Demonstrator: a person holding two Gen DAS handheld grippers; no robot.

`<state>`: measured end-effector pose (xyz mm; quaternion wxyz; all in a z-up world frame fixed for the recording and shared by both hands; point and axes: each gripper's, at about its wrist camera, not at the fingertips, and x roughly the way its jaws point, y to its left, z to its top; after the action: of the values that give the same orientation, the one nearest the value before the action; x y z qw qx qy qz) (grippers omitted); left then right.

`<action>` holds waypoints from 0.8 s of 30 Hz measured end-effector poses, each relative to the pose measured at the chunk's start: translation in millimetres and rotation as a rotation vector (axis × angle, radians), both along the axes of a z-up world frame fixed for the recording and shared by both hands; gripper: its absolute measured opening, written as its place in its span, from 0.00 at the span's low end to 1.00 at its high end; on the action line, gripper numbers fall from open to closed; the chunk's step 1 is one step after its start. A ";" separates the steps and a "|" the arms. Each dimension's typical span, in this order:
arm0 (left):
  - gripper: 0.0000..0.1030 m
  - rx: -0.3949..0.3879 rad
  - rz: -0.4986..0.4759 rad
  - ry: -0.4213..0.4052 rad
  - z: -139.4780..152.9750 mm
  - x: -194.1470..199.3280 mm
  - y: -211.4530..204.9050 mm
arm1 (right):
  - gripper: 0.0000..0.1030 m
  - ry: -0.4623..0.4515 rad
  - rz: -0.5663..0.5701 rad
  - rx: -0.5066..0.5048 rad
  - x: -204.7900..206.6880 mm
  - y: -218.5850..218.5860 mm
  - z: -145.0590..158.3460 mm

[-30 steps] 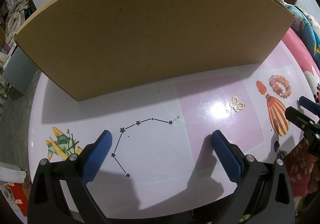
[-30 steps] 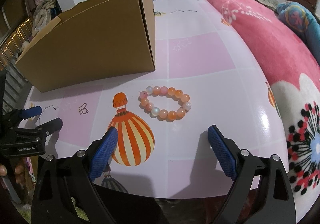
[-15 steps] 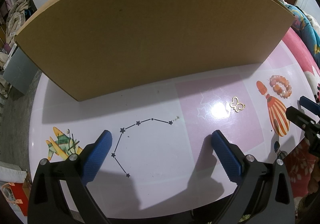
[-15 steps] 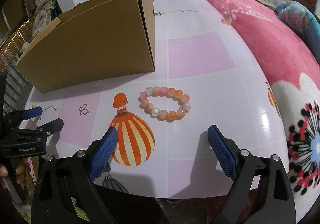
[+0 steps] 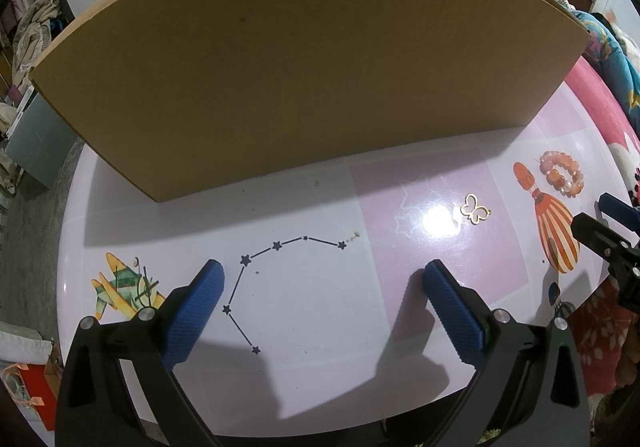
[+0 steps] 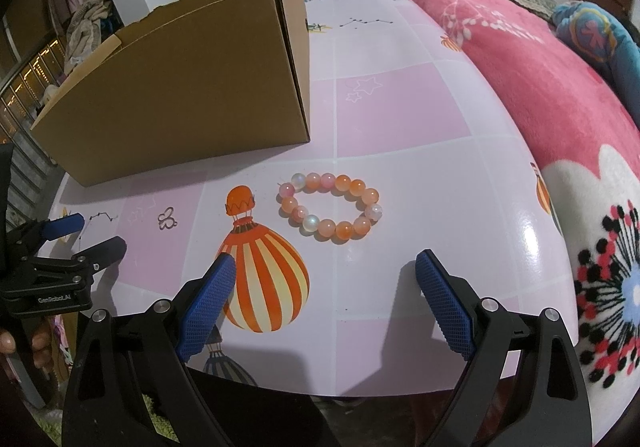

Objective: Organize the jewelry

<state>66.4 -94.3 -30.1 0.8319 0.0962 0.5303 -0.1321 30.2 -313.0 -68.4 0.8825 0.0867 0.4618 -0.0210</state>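
Nothing packed yet: orange-pink beaded bracelet [image 6: 330, 208] and gold butterfly charm [image 5: 475, 209] lie on bench [image 6: 400, 119] beside brown cardboard box [image 6: 192, 95]; left tongs [image 5: 324, 287] and right tongs [image 6: 326, 287] both released, empty.

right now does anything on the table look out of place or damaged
Only the two loose pieces: the bead bracelet and the butterfly charm lie on the bare table, outside the cardboard box. The box's top edge looks roughly torn. Nothing spilled.
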 end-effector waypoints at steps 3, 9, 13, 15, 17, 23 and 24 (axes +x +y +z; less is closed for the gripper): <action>0.96 0.000 0.000 -0.001 0.6 1.2 1.3 | 0.85 0.000 0.000 0.001 0.4 0.6 0.1; 0.96 0.001 0.000 -0.003 0.0 -0.1 0.8 | 0.85 0.000 0.000 0.004 1.0 0.6 0.8; 0.96 0.001 0.000 -0.004 0.0 0.1 1.0 | 0.85 0.000 0.001 0.006 2.0 1.2 1.0; 0.96 0.000 0.001 -0.004 -0.1 0.2 1.1 | 0.85 0.000 0.002 0.006 2.5 1.9 1.0; 0.96 0.000 0.001 -0.004 0.0 0.3 1.2 | 0.85 0.000 0.001 0.007 2.6 2.2 1.0; 0.96 0.002 -0.001 -0.009 0.0 -1.7 0.0 | 0.85 0.000 0.000 0.006 2.8 2.2 1.1; 0.96 0.002 -0.002 -0.010 -0.1 -1.5 -0.8 | 0.85 0.001 0.000 0.005 3.1 2.5 0.9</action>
<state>64.9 -95.2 -30.3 0.8343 0.0985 0.5262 -0.1319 33.3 -310.5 -67.5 0.8821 0.0890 0.4621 -0.0197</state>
